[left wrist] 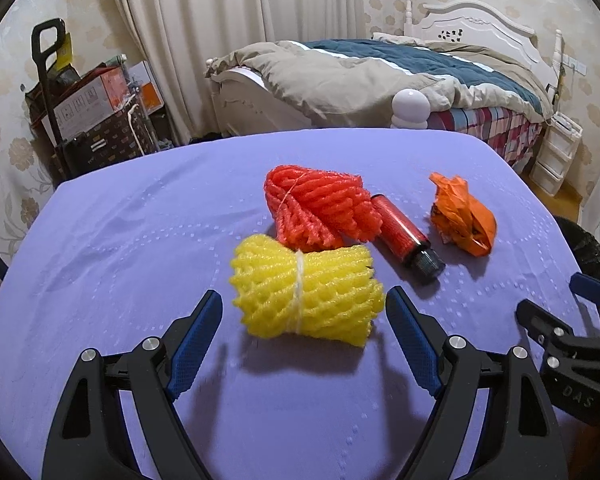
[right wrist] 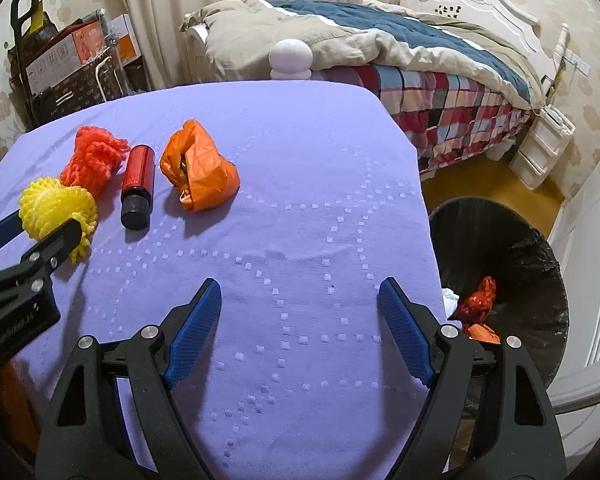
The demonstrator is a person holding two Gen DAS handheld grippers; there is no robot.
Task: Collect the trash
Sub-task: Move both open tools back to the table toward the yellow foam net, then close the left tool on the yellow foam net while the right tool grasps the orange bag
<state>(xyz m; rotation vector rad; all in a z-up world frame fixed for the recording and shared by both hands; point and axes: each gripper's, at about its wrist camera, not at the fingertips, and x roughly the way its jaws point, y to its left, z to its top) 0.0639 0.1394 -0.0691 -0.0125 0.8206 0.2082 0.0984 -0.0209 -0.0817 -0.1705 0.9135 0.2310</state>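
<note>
Left wrist view: left gripper [left wrist: 304, 308] spread around yellow foam net [left wrist: 306, 294]; right gripper [right wrist: 300, 296] spread over table [right wrist: 300, 200] edge, nothing between.

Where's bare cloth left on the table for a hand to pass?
Free: the wide patch between the orange bag and the table edge by the bin, and the left side beyond the yellow foam net. Crowded: the cluster of yellow net, red foam net, red bottle and bag.
</note>
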